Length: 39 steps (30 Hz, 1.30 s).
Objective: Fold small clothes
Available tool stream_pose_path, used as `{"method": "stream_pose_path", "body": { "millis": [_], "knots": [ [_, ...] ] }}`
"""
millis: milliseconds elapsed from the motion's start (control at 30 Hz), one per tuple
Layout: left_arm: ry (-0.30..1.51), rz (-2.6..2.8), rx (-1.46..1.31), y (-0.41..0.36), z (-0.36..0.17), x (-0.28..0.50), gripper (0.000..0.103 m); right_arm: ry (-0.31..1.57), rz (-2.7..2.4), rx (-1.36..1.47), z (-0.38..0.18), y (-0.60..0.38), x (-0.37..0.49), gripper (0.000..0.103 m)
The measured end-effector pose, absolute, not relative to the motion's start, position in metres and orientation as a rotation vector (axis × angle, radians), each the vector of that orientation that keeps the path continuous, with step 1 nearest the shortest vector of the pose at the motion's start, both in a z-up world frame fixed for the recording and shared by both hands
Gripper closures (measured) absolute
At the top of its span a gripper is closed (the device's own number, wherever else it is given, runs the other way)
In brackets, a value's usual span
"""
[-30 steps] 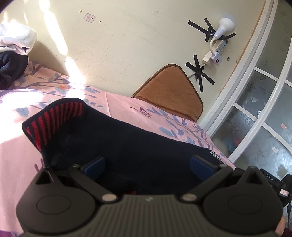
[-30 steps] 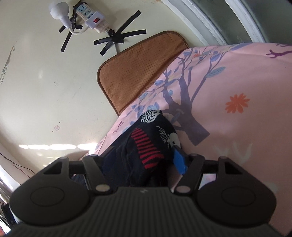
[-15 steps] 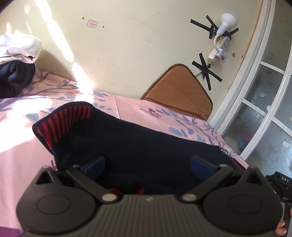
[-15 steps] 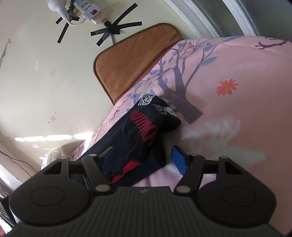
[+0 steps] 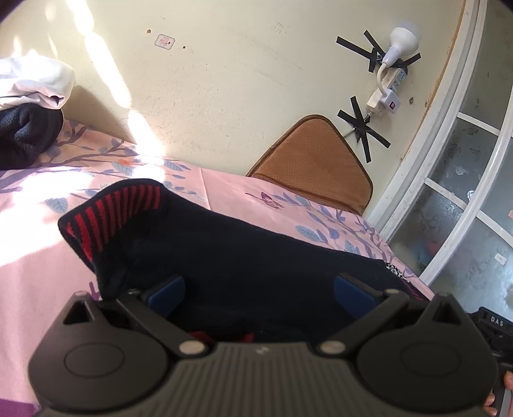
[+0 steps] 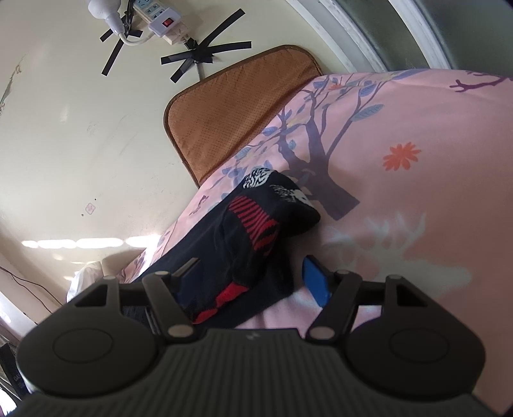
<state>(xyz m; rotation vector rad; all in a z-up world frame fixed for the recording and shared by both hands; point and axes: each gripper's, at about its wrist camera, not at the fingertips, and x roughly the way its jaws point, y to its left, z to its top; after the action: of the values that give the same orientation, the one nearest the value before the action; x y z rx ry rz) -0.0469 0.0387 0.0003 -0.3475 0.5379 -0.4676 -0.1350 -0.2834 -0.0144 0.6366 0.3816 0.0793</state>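
Knit is what you are working with: a dark navy sock [image 5: 256,256] lying flat on the pink bedsheet [image 6: 416,199], its ribbed cuff [image 5: 112,208] striped red and folded back on itself at one end, a white speckled pattern [image 6: 259,176] at the other. Your left tool [image 5: 259,288] sits spread wide, its blue pads [image 5: 166,290] either side of the soft fabric without pinching it. Your right tool [image 6: 253,279] is also parted, one pad [image 6: 315,282] resting on bare sheet just beside the sock's edge. A perforated brown mat [image 6: 237,109] with rounded corners leans against the cream wall [image 5: 224,80], under a taped power strip [image 6: 160,21].
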Motion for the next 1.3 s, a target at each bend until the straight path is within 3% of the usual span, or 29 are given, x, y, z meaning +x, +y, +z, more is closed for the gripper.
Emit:
{"method": "stream_pose_path", "body": {
  "millis": [1033, 1167, 1233, 1300],
  "knots": [
    [0.473, -0.516, -0.282, 0.035, 0.007, -0.065, 0.003, 0.42, 0.088, 0.663, -0.012, -0.284, -0.135, 0.032],
    [0.458, -0.554, -0.285, 0.036, 0.009, -0.07, 0.011, 0.426, 0.091, 0.666, -0.012, -0.288, -0.136, 0.035],
    [0.479, -0.575, -0.29, 0.034, 0.008, -0.067, 0.022, 0.428, 0.095, 0.689, -0.013, -0.291, -0.136, 0.035],
    [0.526, -0.585, -0.295, 0.032, 0.005, -0.061, 0.045, 0.435, 0.093, 0.687, -0.012, -0.288, -0.132, 0.037]
  ]
}}
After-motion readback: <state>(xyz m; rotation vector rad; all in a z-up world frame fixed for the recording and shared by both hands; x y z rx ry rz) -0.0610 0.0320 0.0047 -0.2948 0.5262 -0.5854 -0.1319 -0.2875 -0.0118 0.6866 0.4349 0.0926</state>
